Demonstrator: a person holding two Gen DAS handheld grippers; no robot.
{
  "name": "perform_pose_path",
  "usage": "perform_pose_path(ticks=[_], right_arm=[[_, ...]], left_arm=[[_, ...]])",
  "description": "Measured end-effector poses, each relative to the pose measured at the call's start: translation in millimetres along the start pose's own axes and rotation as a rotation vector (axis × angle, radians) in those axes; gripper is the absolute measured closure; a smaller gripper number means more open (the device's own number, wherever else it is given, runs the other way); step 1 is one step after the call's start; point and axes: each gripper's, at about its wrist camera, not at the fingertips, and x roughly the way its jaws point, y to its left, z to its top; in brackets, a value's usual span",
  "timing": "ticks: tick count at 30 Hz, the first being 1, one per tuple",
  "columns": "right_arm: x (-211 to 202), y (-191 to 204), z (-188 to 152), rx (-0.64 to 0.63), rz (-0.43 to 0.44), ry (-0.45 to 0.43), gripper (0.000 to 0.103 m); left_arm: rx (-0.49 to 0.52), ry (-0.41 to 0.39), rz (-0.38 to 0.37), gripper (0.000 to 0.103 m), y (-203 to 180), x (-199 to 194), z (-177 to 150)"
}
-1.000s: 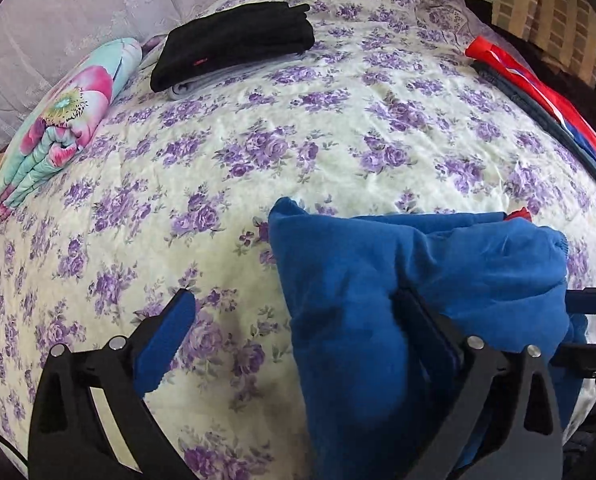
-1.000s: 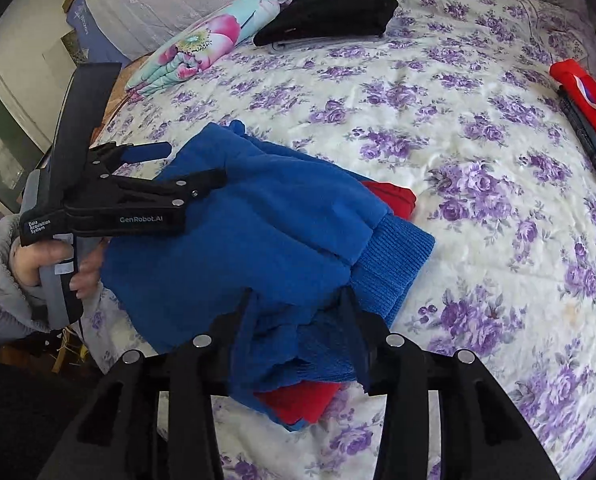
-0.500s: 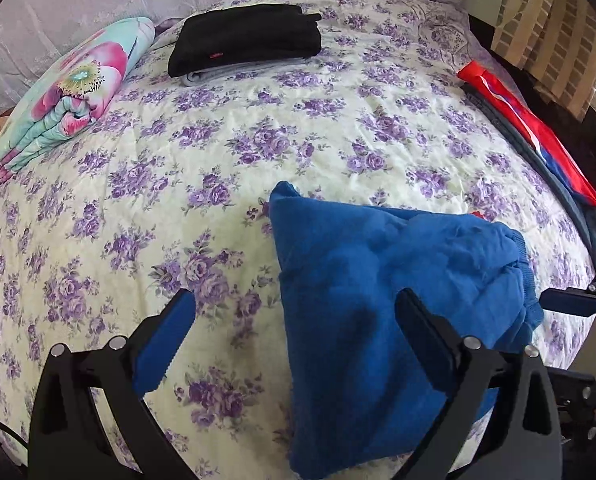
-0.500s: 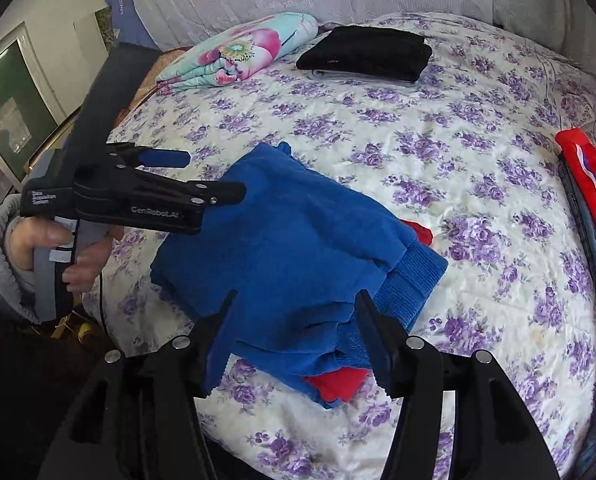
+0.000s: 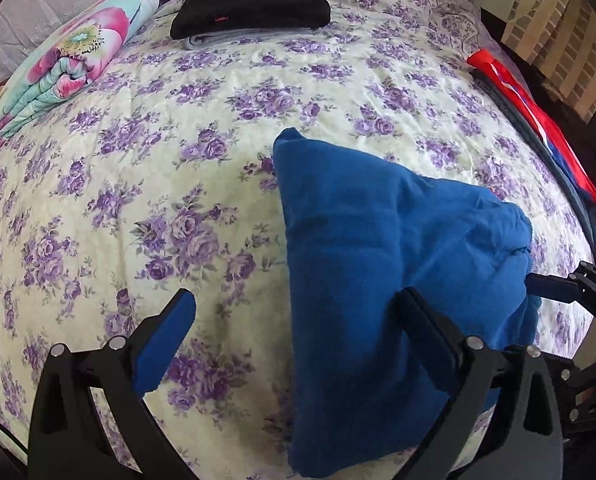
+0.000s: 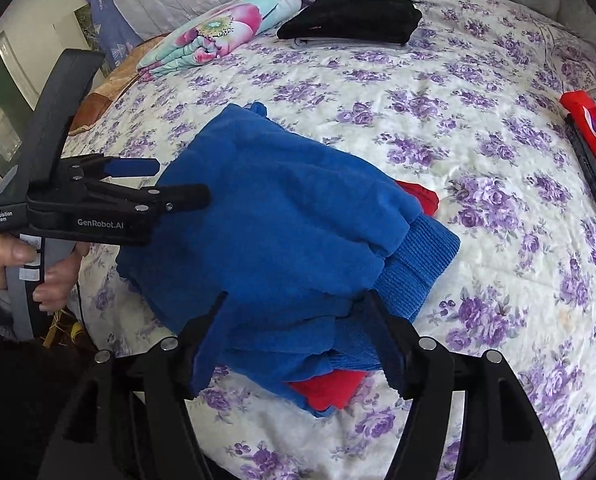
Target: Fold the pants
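The blue pants (image 5: 382, 264) lie folded into a thick bundle on the purple-flowered bedspread (image 5: 178, 152), near its front edge. Their red lining (image 6: 330, 388) peeks out beside the ribbed cuff (image 6: 418, 264). My left gripper (image 5: 296, 300) stands wide open above the bundle's left edge, one finger over the cloth and the other over the sheet. In the right wrist view the left gripper (image 6: 180, 182) hovers at the bundle's left side. The jaws of my right gripper (image 6: 297, 300) are opening, with the cuff end of the pants between them and no pad pressing on it.
A black folded garment (image 5: 254, 4) on a grey one sits at the bed's far end, beside a rolled flowered quilt (image 5: 70, 52). Red and blue clothing (image 5: 538, 120) lies along the right edge. A person's hand (image 6: 50, 280) holds the left gripper's handle.
The right gripper's jaws have spread and let go of the cuff end of the pants. Both grippers have drawn back a little from the bundle, which now rests on the bed.
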Motion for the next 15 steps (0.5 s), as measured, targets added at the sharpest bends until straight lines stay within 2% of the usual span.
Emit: perform_pose_path(ticks=[7, 11, 15], right_arm=[[-5.2, 2.7, -0.8, -0.025, 0.004, -0.01, 0.032], [-26.5, 7.2, -4.4, -0.05, -0.011, -0.085, 0.033], [-40.0, 13.0, -7.5, -0.082, 0.017, -0.128, 0.033]], left_arm=[[-0.028, -0.005, -0.054, 0.005, 14.2, -20.8, -18.4], [-0.036, 0.008, -0.06, 0.005, 23.0, -29.1, -33.4], [-0.063, 0.052, -0.074, 0.005, 30.3, -21.9, -39.3]])
